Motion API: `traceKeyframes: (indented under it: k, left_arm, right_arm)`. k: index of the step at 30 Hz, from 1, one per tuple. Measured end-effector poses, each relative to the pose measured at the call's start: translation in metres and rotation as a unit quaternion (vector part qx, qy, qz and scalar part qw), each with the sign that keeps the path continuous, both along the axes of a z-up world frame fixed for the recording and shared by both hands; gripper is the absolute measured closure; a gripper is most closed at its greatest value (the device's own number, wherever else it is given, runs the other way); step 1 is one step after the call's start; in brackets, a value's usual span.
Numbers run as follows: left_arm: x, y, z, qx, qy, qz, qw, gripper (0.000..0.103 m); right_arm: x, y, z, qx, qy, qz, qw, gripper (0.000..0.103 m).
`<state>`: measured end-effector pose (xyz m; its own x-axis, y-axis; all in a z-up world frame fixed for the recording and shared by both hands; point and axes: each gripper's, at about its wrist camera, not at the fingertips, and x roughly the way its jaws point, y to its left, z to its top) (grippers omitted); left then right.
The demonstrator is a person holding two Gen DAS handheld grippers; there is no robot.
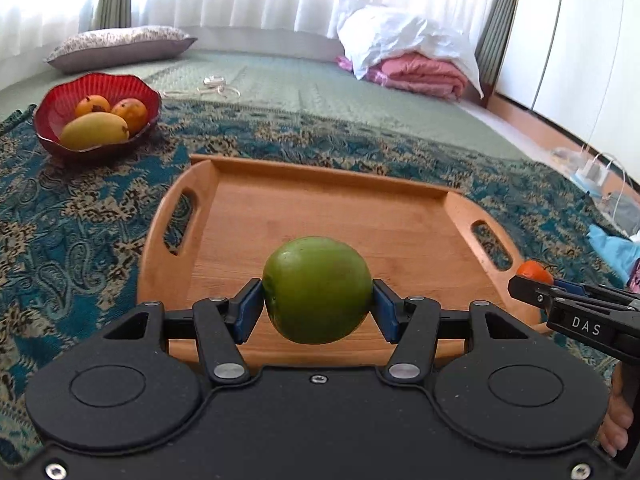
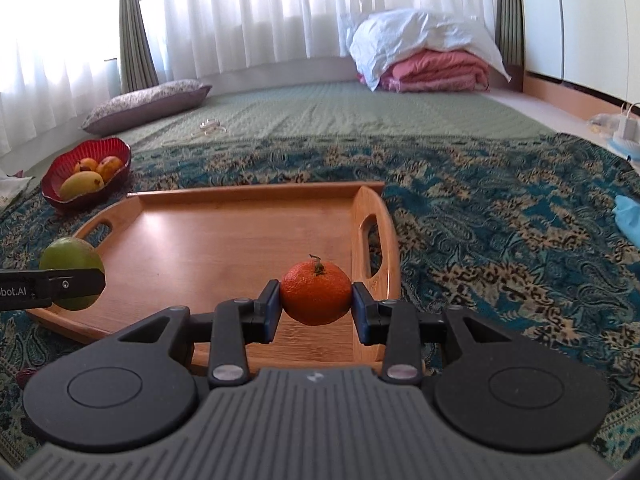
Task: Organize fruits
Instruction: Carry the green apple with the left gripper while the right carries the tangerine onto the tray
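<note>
My left gripper is shut on a green apple and holds it above the near edge of a wooden tray. My right gripper is shut on an orange tangerine above the tray's near right corner. The tangerine and right gripper also show at the right edge of the left wrist view. The apple shows at the left of the right wrist view. A red bowl at the far left holds a yellow mango and two orange fruits.
The tray lies on a teal patterned rug. Behind are a green mat, a cushion, folded pink blankets under a white cover, and curtains. Chargers and cables lie at the right. A blue cloth lies right.
</note>
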<state>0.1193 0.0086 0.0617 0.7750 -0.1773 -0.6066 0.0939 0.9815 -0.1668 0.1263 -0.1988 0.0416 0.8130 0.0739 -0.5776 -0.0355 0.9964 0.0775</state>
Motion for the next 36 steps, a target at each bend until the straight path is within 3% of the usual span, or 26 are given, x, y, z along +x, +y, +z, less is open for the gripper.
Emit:
traceKeyframes:
  k: [9,36]
  left_arm:
    - [0.022,-0.008,-0.015,0.02,0.023,-0.004,0.9995,0.048]
    - [0.029,-0.01,-0.024,0.034,0.026,-0.004,0.999,0.048]
  right_arm:
    - [0.018,-0.002,-0.015,-0.001,0.034,0.003,0.999,0.062]
    - [0.026,0.001,-0.022,-0.007,0.044,0.007,0.999,0.061]
